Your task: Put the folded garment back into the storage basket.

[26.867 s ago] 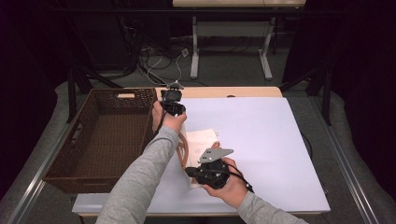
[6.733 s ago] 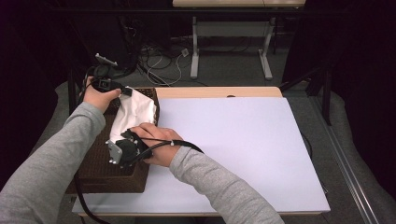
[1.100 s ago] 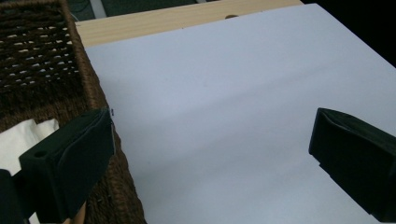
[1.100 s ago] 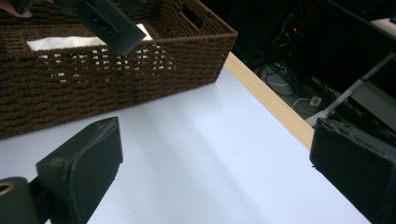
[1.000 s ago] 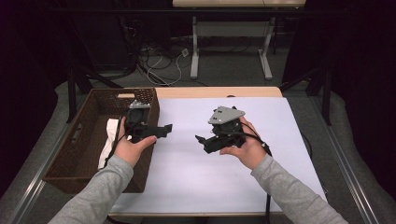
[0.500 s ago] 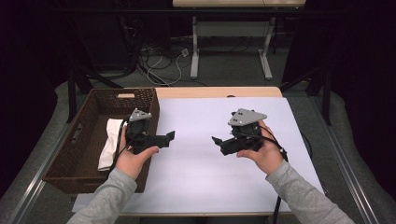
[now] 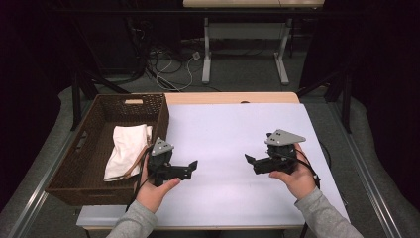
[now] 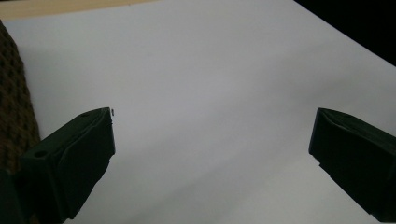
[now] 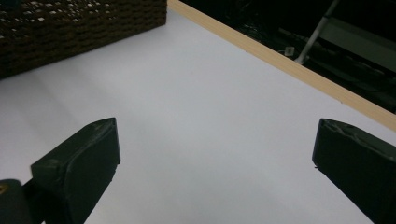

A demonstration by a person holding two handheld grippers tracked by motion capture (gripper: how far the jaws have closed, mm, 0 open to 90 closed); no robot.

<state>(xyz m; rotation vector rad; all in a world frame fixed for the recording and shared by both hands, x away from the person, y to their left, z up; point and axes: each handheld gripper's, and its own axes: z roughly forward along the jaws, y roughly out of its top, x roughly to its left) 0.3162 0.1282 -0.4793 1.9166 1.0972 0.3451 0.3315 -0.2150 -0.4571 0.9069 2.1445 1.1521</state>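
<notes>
A folded white cloth [image 7: 126, 150] lies inside the brown wicker basket [image 7: 67, 181] at the table's left. My left gripper [image 7: 193, 167] hovers just right of the basket, over the white tabletop [image 7: 223, 134], jaws pointing right. In the left gripper view my left gripper [image 8: 210, 158] stands open with only bare table between the jaws. My right gripper [image 7: 247, 160] is held over the table's right half, jaws pointing left toward the other one. The right gripper view has my right gripper [image 9: 215, 163] wide open and empty, with the basket's wall [image 9: 79, 23] ahead at the upper left.
A wooden strip [image 7: 233, 97] edges the table's far side. Beyond it are table legs and cables [image 7: 173, 69] on the grey floor. The basket's woven side [image 8: 14, 107] runs along the left edge of the left gripper view.
The cloth went from the table into the basket. In the last second both hands drew back toward the person and apart, the right one moving rightward; both grippers stayed open.
</notes>
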